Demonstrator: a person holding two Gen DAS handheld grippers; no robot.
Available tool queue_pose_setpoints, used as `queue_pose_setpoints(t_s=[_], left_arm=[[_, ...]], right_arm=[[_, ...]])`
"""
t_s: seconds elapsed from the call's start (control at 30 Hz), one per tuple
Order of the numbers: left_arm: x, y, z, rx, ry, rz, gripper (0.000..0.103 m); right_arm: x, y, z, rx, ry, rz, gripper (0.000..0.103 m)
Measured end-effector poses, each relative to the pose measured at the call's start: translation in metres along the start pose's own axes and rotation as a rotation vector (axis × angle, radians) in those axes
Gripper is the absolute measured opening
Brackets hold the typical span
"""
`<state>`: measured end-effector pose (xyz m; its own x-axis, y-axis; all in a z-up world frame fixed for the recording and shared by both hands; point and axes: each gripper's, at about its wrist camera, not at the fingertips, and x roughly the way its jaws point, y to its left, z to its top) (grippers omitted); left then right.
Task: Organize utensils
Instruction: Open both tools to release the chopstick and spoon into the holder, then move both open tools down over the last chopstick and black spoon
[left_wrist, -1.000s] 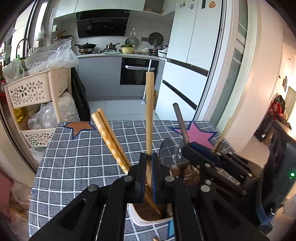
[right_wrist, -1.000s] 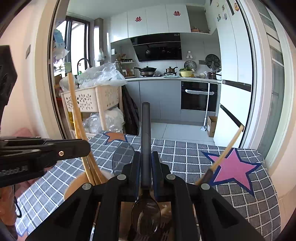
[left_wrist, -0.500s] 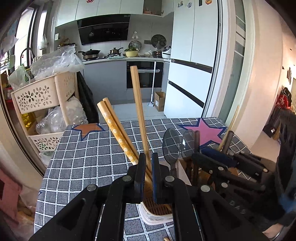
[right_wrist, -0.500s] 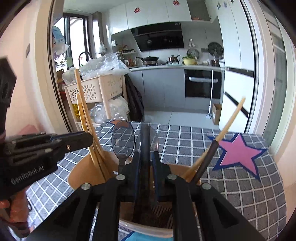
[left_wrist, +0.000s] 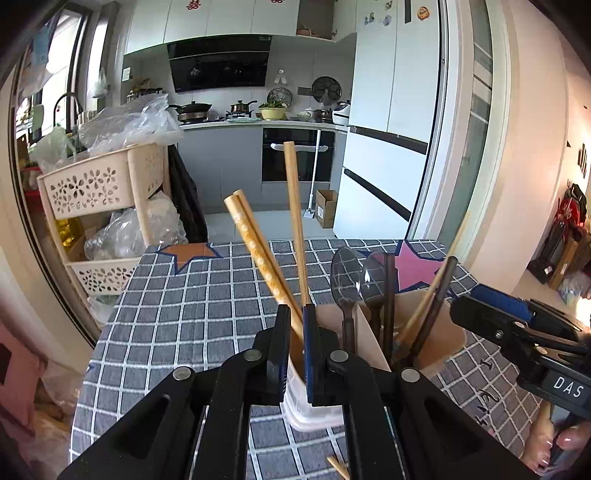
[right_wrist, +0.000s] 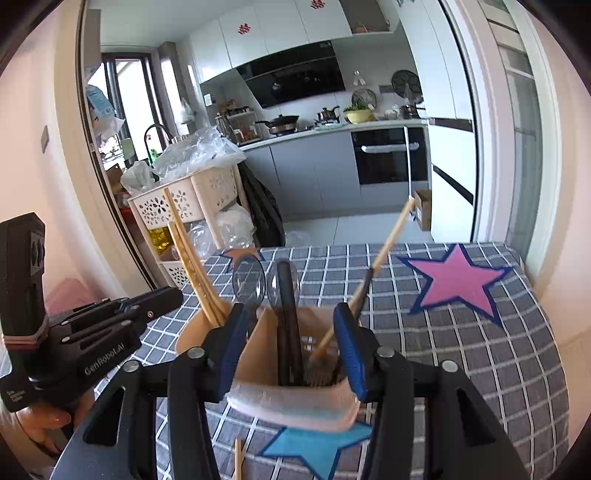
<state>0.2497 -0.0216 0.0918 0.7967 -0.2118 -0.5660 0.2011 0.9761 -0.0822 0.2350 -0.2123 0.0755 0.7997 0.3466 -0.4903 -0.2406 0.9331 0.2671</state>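
Observation:
A beige utensil holder (left_wrist: 371, 350) (right_wrist: 258, 350) stands on the checked tablecloth. My left gripper (left_wrist: 296, 325) is at its left compartment, and its jaws are opening. A wooden chopstick (left_wrist: 293, 221) stands loose between the pads, beside a leaning pair of chopsticks (left_wrist: 255, 251). My right gripper (right_wrist: 290, 332) is opening wide around the holder's near side. A dark spoon handle (right_wrist: 286, 314) stands free between its fingers. Two clear spoons (right_wrist: 249, 282) and a dark-tipped wooden stick (right_wrist: 388, 251) also rest in the holder.
A loose chopstick (right_wrist: 238, 458) lies on the cloth just in front of the holder. A cream basket cart (left_wrist: 92, 184) with plastic bags stands past the table's left edge. A pink star (right_wrist: 454, 280) marks the cloth at right. A person's hand (right_wrist: 48, 421) holds the left gripper.
Both pairs of jaws have parted. The single chopstick and the dark spoon have sunk into the holder and stand free. The right gripper has drawn back and rolled a little.

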Motion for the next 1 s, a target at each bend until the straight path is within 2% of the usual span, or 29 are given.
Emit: queue_pose_setpoints(t_s=[0.03, 0.07, 0.13, 0.17, 0.2, 0.27, 0.43, 0.6, 0.87, 1.0], left_arm=[[-0.003, 0.001, -0.002, -0.008, 0.004, 0.003, 0.085], [-0.006, 0.003, -0.005, -0.019, 0.007, 0.011, 0.103], [-0.021, 0.005, -0.012, -0.052, -0.038, 0.050, 0.103], [-0.027, 0.005, -0.016, -0.052, -0.040, 0.047, 0.103], [-0.030, 0.004, -0.019, -0.052, -0.026, 0.051, 0.103], [-0.035, 0.005, -0.027, -0.060, -0.008, 0.063, 0.103], [-0.043, 0.009, -0.054, -0.079, 0.068, 0.074, 0.103], [-0.050, 0.012, -0.086, -0.109, 0.153, 0.082, 0.103], [-0.050, 0.011, -0.136, -0.126, 0.276, 0.122, 0.103], [-0.045, 0.017, -0.156, -0.169, 0.345, 0.122, 0.103]], right_arm=[[-0.004, -0.001, -0.003, 0.011, 0.011, -0.001, 0.056], [-0.007, -0.003, -0.004, 0.017, 0.017, -0.002, 0.059], [-0.015, -0.005, -0.011, 0.038, 0.040, -0.011, 0.067], [-0.017, -0.006, -0.013, 0.044, 0.045, -0.013, 0.069], [-0.021, -0.007, -0.018, 0.054, 0.052, -0.016, 0.069], [-0.028, -0.008, -0.027, 0.070, 0.074, -0.025, 0.081], [-0.044, -0.012, -0.048, 0.123, 0.118, -0.027, 0.083], [-0.049, -0.012, -0.075, 0.149, 0.222, -0.036, 0.083], [-0.044, 0.005, -0.119, 0.048, 0.421, -0.087, 0.083], [-0.041, 0.011, -0.141, -0.014, 0.519, -0.128, 0.082]])
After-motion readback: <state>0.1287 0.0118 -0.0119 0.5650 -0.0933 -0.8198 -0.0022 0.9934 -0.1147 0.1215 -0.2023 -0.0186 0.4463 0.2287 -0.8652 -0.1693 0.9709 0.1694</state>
